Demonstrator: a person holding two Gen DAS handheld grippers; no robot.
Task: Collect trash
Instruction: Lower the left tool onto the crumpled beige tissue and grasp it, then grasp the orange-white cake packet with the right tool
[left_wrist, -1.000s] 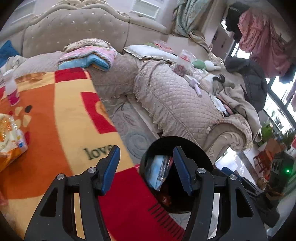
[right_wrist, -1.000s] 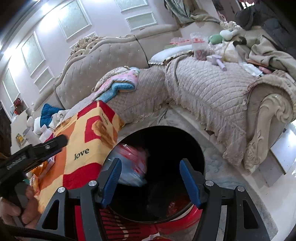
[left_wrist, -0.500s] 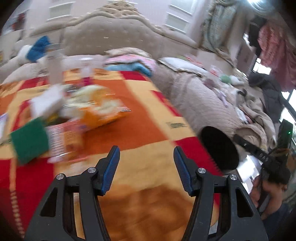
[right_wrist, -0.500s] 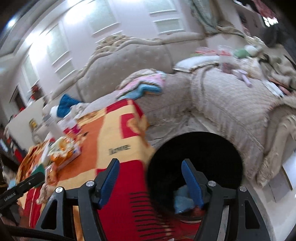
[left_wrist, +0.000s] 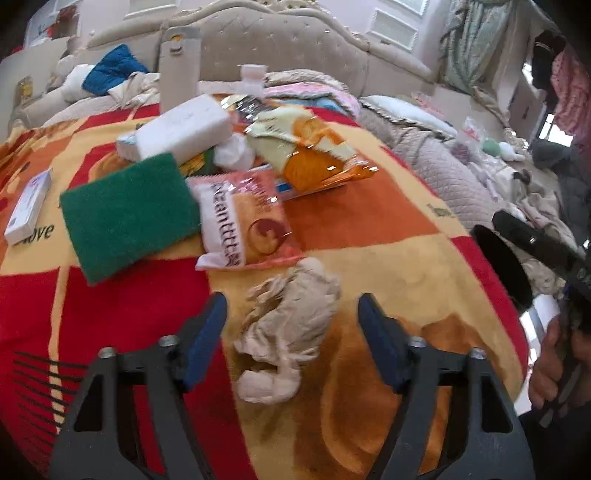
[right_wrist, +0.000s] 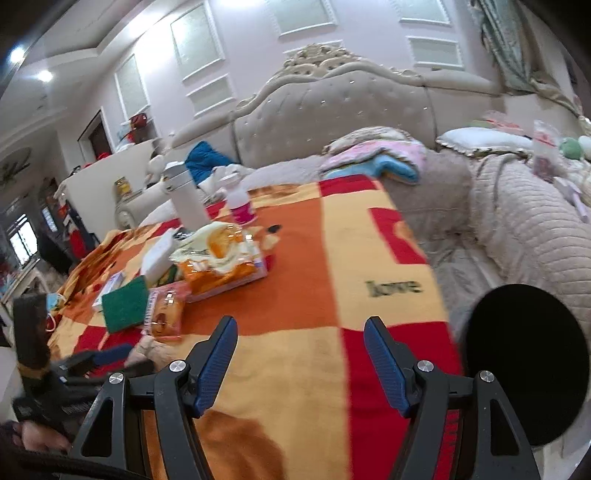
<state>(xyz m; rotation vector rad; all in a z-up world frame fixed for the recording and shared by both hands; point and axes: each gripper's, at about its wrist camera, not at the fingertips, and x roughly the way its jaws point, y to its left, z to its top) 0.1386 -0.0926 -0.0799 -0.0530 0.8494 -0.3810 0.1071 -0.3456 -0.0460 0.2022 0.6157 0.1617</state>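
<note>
Big fleecy blanket (left_wrist: 369, 221), red/orange/yellow checks w/ "love" printed on it, covers the table top. Behind it a beige tufted sofa (right_wrist: 332, 107) w/ quilted covers.

Round black trash bin (right_wrist: 524, 362), 1 only, sits off the blanket's edge at right; its inside is dark, contents can't be told. A sec ago both cams looked straight down into it w/ wrappers inside; now both face the table.

Trash pile mid-blanket: 1 flat green scouring pad (left_wrist: 129, 210), rough fibre; 1 white rectangular foam block (left_wrist: 181, 127); 1 glossy pink-orange snack pack (left_wrist: 243, 221); 1 crinkly clear-orange wrapper (left_wrist: 314, 155); 1 small white carton (left_wrist: 29, 206). Upright behind: 1 grey cylinder flask (left_wrist: 179, 70), 1 small white bottle (left_wrist: 253, 83).

Crumpled beige tissue wad (left_wrist: 291, 328), soft and wrinkled, lies on the blanket nearest the cam, between the left gripper (left_wrist: 291, 332) fingers. Its jaws have just been closing, but pads aren't touching the wad yet, so nothing grasped.

Right gripper (right_wrist: 299, 365) is released, jaws have just been opening, only blanket below, well apart from the pile.
</note>
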